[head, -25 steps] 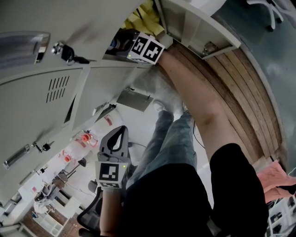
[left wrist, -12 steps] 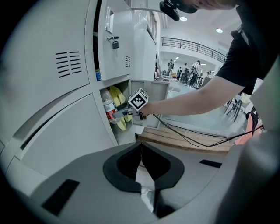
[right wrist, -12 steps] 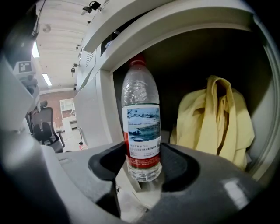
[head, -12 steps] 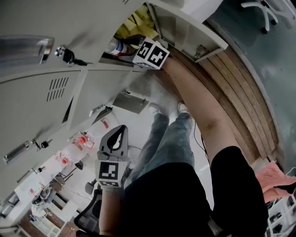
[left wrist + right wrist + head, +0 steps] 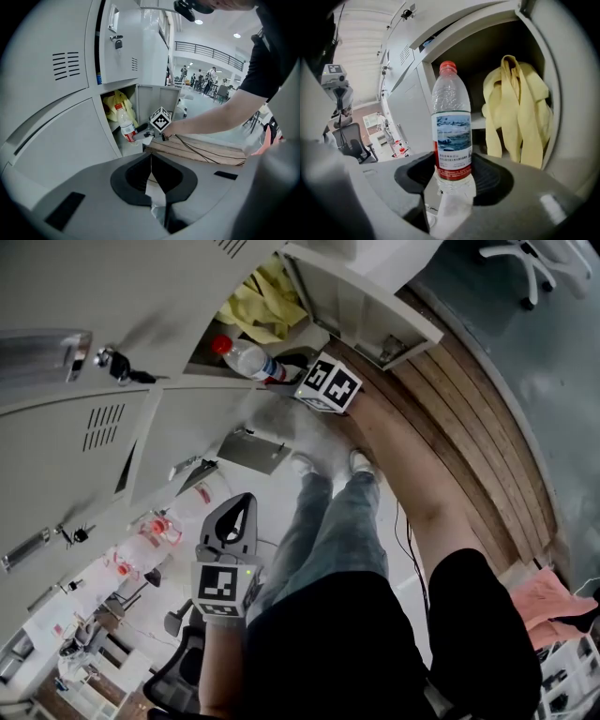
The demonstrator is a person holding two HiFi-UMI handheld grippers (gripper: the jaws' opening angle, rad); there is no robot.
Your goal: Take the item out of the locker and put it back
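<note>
The grey sheet-metal locker (image 5: 487, 44) stood open straight ahead of the right gripper (image 5: 452, 176), flat-walled and dark inside, so the job looked to be in its take-out half, with the return yet to come. Beyond the jaws and off to their right hung a soft yellow cloth (image 5: 520, 108), limp and folded in long drapes. The bottle (image 5: 451, 122) rose upright from between the right jaws, which were clamped on its lower body: clear, thin, ribbed plastic, round and slim, likely to dent under a hard squeeze. From the left gripper view it sat at the locker's mouth rather than deep inside. The left gripper (image 5: 151, 159) hung low and well apart from all this, its dark jaws pressed together on nothing. The bottle's glossy label (image 5: 452, 140) sat just above the right jaws, and a small red screw cap (image 5: 448, 66) topped the end farthest from them. The next move probably called for clearing the opening, then carrying the bottle back in level, left of the cloth, before letting go.
</note>
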